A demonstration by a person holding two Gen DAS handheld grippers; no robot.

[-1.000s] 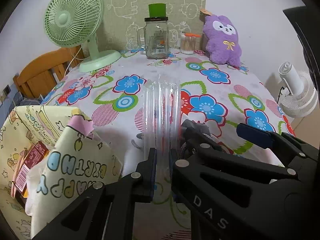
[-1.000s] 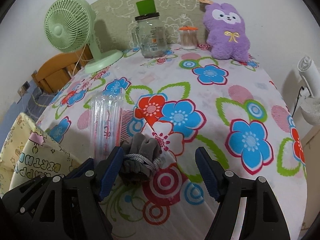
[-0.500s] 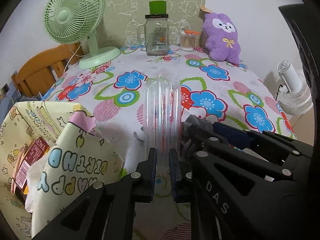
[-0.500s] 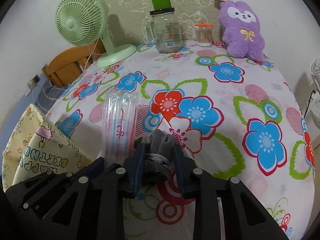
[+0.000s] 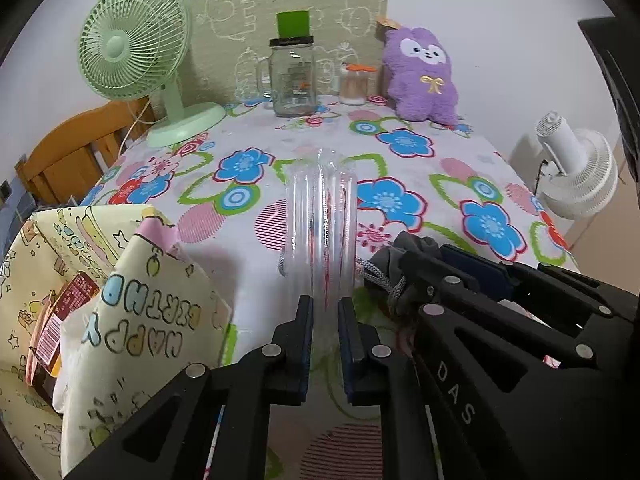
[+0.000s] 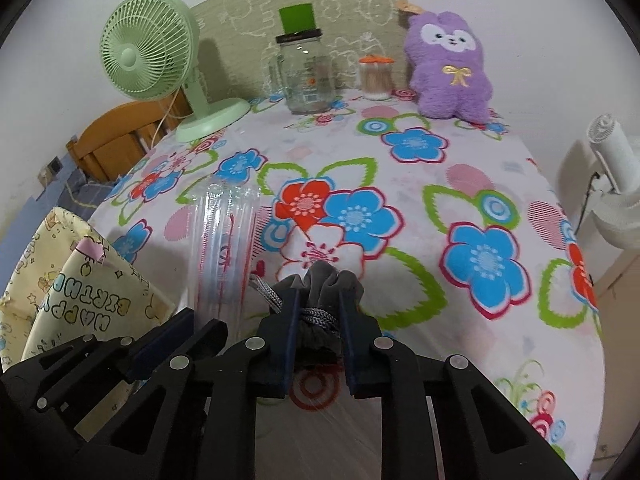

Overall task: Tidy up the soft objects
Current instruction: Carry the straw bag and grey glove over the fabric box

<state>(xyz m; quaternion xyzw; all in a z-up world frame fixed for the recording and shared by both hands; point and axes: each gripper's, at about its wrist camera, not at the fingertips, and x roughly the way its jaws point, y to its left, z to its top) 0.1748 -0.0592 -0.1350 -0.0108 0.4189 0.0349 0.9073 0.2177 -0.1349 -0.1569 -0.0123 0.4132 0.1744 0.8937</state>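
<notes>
While the flowery bench fills most of both frames, a yellow "happy birthday" bag sits at lower left. Up top there's a green fan, a purple plush and a glass jar. Left tongs are pinched narrow on a clear inflated plastic sleeve at frame center. Right tongs are clamped on a small grey drawstring pouch, lower middle, right beside the sleeve.
</notes>
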